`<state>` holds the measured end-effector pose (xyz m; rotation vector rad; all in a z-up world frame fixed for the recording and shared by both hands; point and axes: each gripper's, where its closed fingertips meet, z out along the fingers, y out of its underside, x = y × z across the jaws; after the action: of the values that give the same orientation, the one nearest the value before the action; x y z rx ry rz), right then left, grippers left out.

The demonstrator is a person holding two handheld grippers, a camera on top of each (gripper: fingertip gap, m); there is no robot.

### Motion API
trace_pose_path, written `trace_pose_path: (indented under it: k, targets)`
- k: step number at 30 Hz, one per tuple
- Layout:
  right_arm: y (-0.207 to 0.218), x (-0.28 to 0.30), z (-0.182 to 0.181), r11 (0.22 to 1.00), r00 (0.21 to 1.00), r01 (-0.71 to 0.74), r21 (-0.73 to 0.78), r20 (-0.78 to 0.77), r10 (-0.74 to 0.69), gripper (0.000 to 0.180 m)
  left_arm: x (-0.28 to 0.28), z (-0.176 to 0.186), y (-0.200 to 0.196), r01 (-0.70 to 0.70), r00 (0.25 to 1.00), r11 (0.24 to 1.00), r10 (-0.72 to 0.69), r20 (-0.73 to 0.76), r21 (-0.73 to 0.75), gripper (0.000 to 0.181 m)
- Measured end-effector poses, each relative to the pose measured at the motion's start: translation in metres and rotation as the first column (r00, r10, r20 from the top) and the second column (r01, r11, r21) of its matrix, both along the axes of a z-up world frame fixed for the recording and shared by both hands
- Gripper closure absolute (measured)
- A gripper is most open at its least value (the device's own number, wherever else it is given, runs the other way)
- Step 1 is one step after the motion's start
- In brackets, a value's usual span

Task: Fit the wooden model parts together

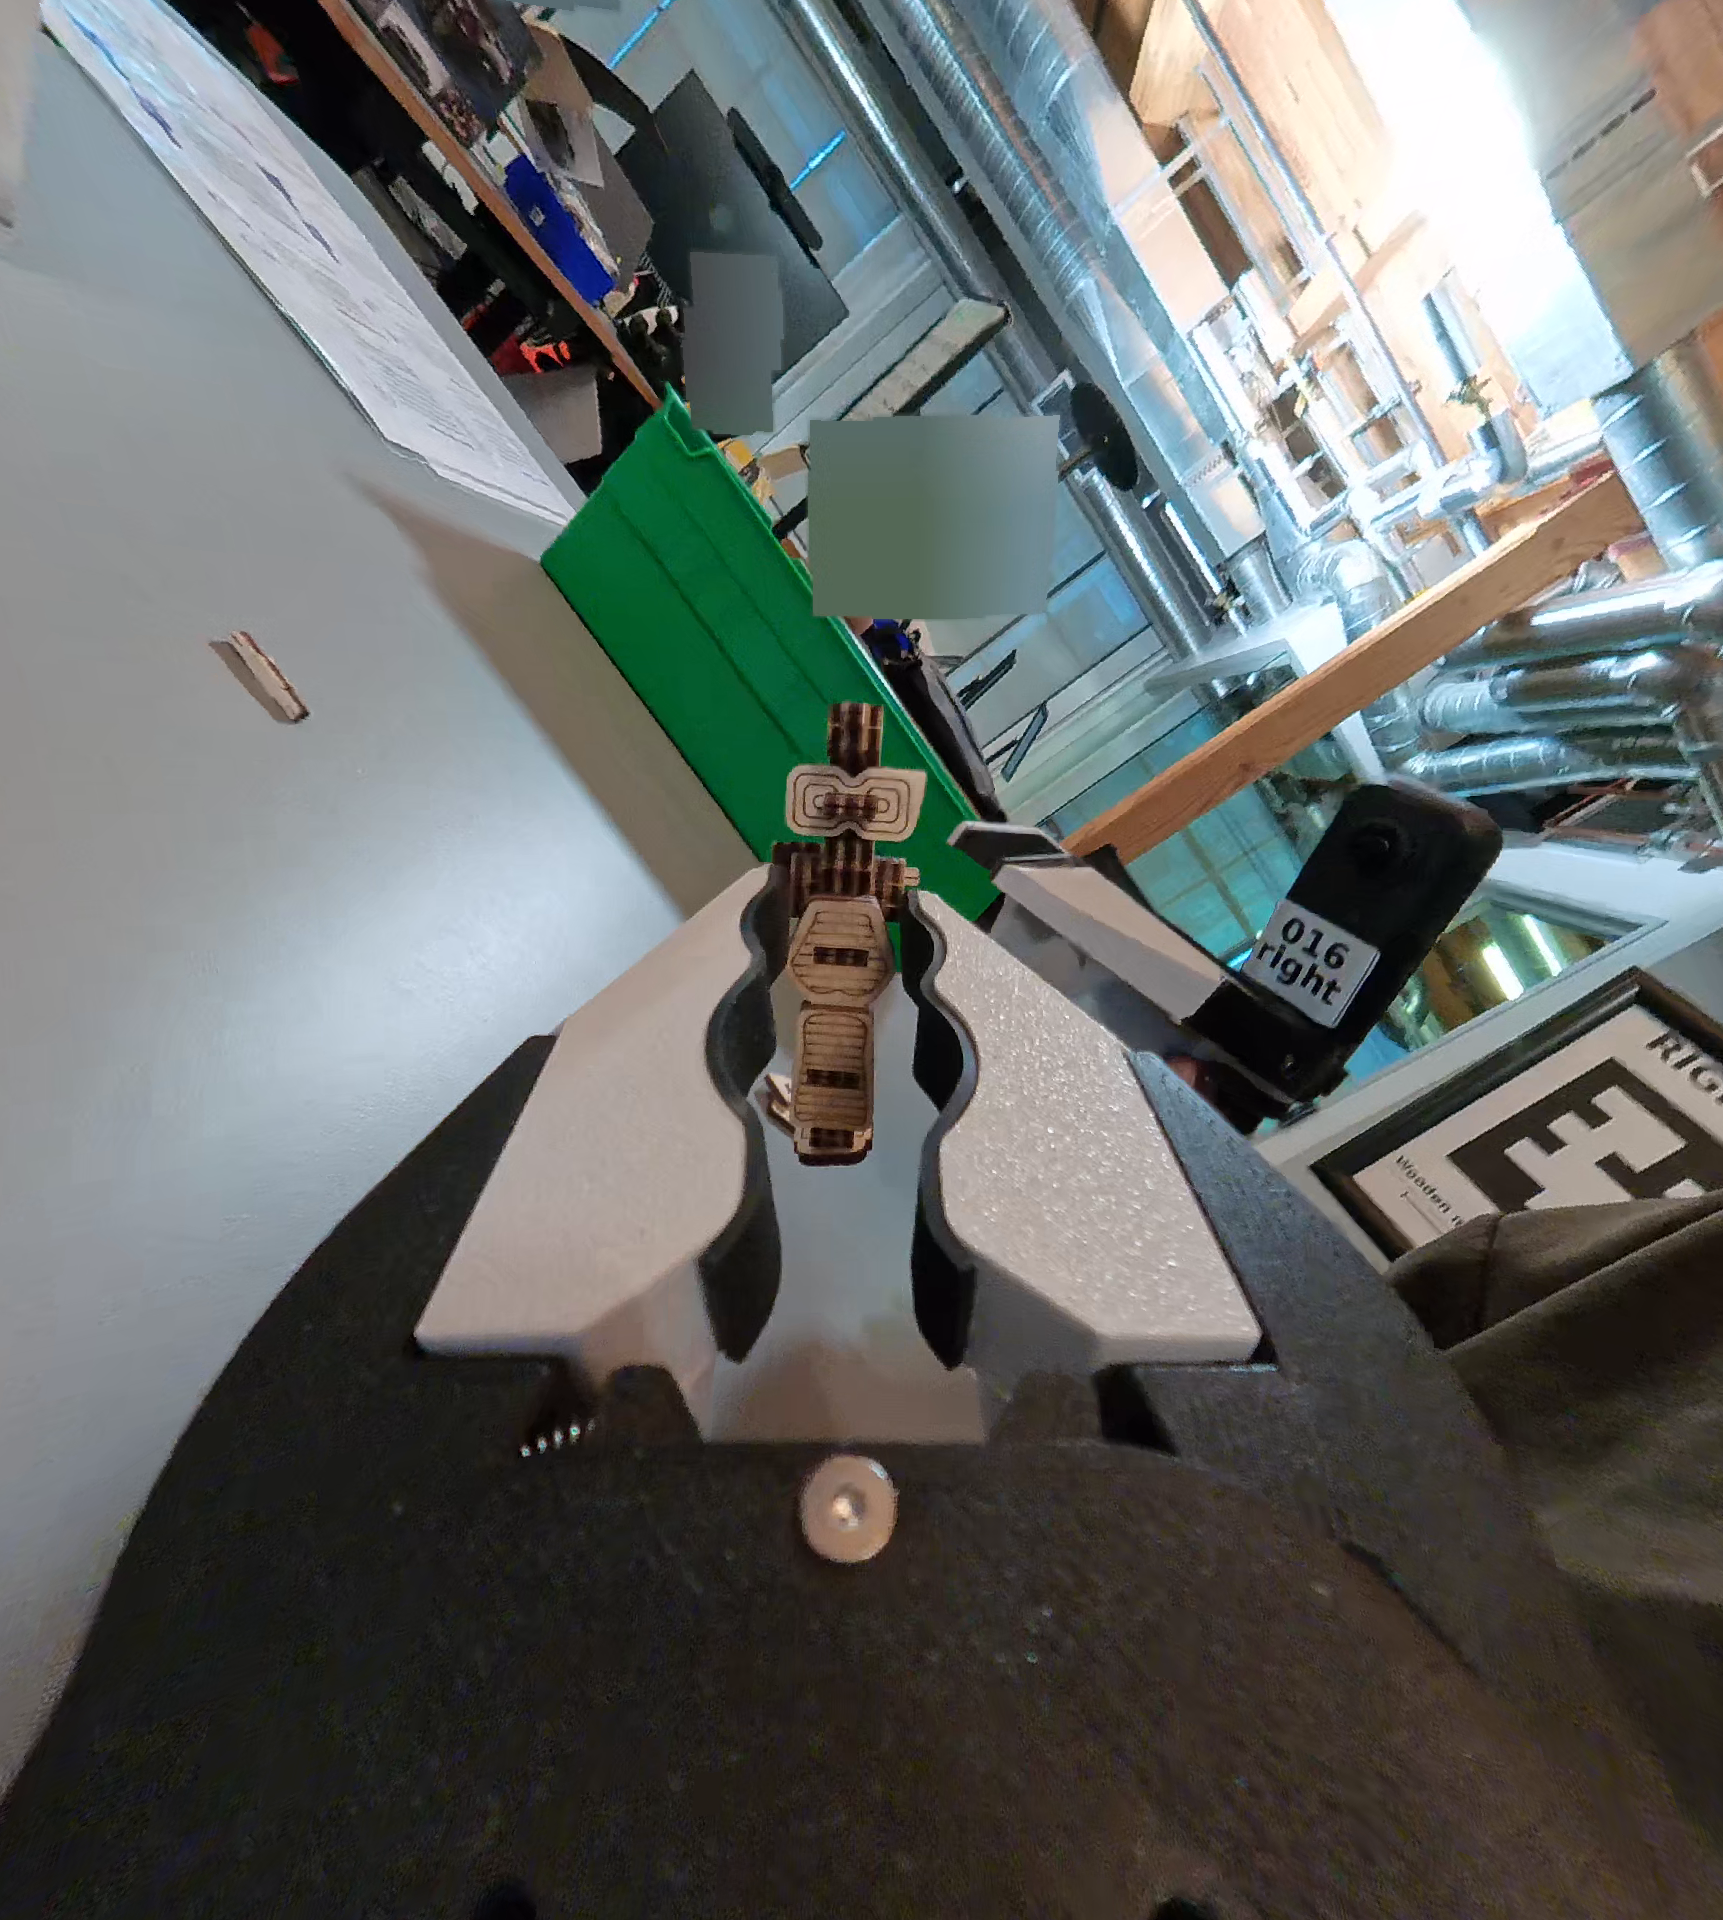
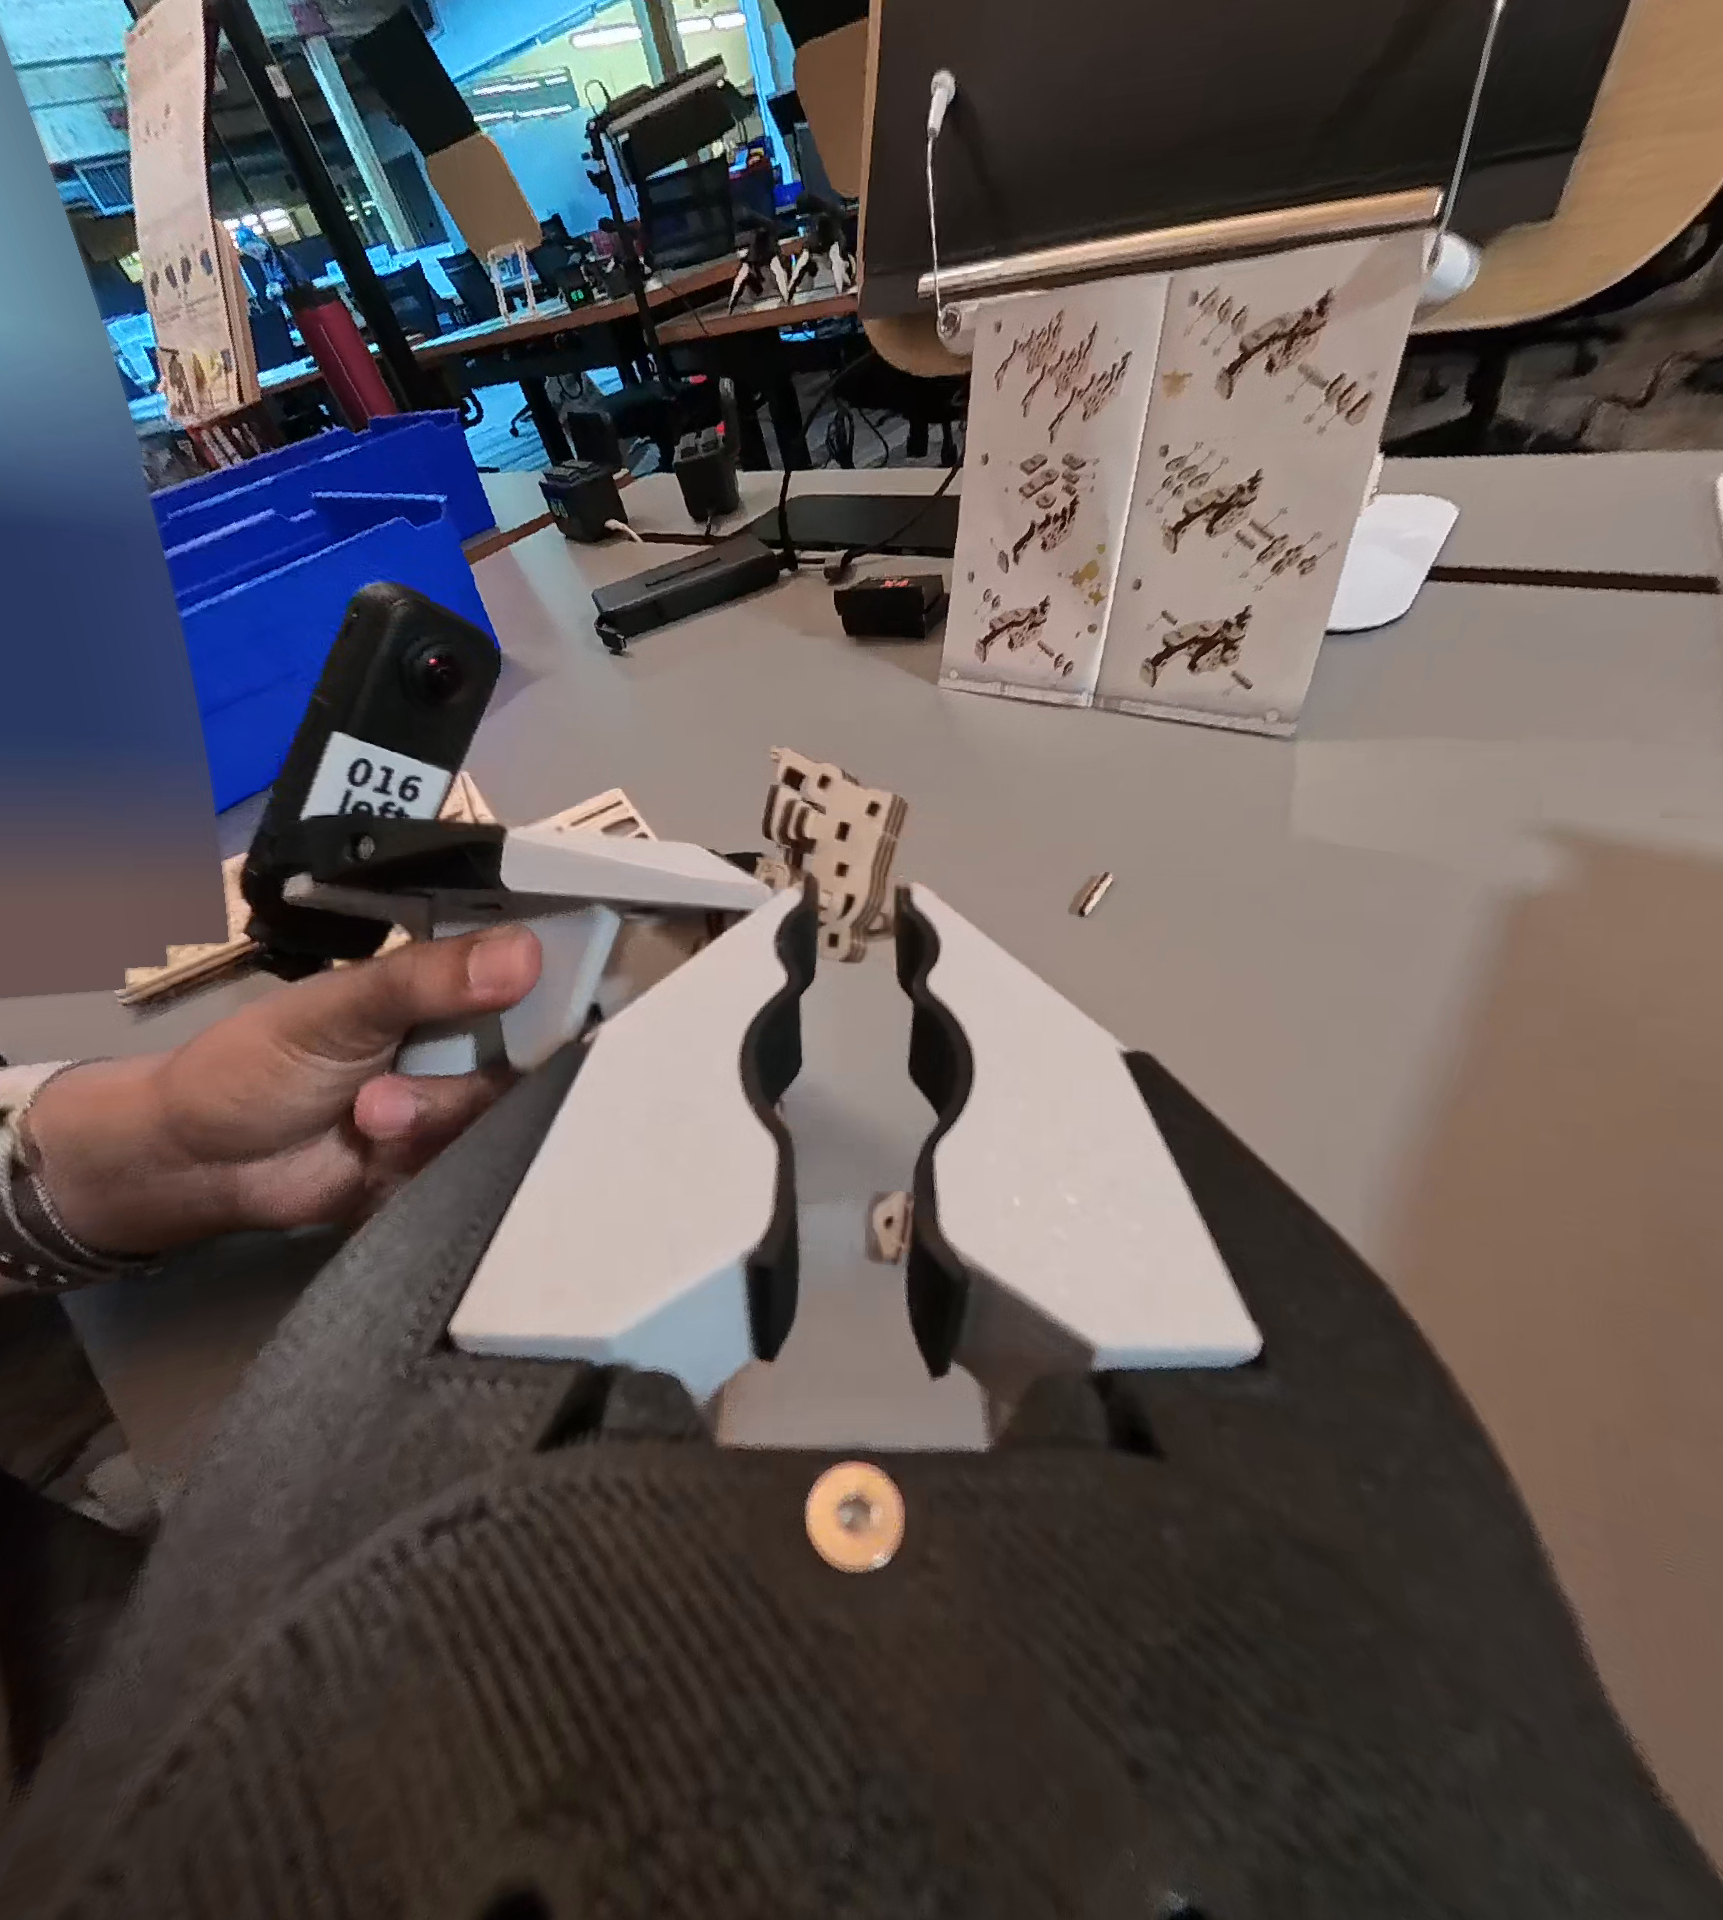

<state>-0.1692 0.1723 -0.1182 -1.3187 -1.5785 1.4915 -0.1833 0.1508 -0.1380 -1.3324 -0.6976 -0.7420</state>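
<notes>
My left gripper is shut on the wooden model, a slim layered piece with engraved plates. The model sticks out past the fingertips and runs back between the fingers. In the right wrist view the left gripper comes in from the left and holds the model upright above the table. My right gripper is open, with its tips close to the model's lower end; I cannot tell if they touch. A small wooden piece shows low in its gap by the right finger pad. The right gripper also shows in the left wrist view, just right of the model.
A person's hand holds the left gripper. A small wooden part lies on the grey table; it also shows in the left wrist view. Wooden sheets, blue bins, an instruction sheet and black devices stand behind. A green bin is beyond the model. Less than 4 cm separates the two grippers' tips.
</notes>
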Motion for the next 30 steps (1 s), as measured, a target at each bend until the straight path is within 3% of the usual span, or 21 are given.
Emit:
trace_pose_path:
  k: [4, 7, 11, 16, 19, 24, 30]
  targets:
    - [0.007, 0.005, -0.007, 0.982, 0.999, -0.054, 0.184, 0.004, 0.055, 0.17, -0.016, 0.003, -0.009, -0.056, 0.993, 0.996, 0.049, 0.109, 0.063, 0.163]
    - [0.001, 0.015, -0.033, 0.935, 0.975, -0.203, 0.29, 0.15, 0.165, 0.171, -0.02, 0.003, -0.012, -0.067, 0.986, 0.994, 0.052, 0.155, 0.087, 0.164]
    - [0.002, 0.021, -0.081, 0.895, 0.912, -0.295, 0.334, 0.377, 0.16, 0.161, -0.018, 0.003, -0.01, -0.058, 0.99, 0.995, 0.047, 0.136, 0.075, 0.164]
    - [0.0, 0.023, -0.106, 0.883, 0.866, -0.334, 0.33, 0.478, 0.149, 0.161, -0.018, 0.003, -0.01, -0.054, 0.989, 0.996, 0.043, 0.14, 0.076, 0.163]
    - [-0.001, 0.021, -0.107, 0.886, 0.864, -0.328, 0.327, 0.483, 0.141, 0.175, -0.017, 0.002, -0.01, -0.05, 0.99, 0.996, 0.039, 0.138, 0.074, 0.163]
    - [-0.004, 0.023, -0.104, 0.892, 0.857, -0.345, 0.293, 0.485, 0.172, 0.176, -0.017, 0.002, -0.01, -0.05, 0.99, 0.996, 0.04, 0.135, 0.071, 0.163]
    - [-0.003, 0.024, -0.064, 0.936, 0.899, -0.322, 0.143, 0.356, 0.255, 0.177, -0.012, 0.002, -0.008, -0.039, 0.994, 0.998, 0.033, 0.1, 0.053, 0.163]
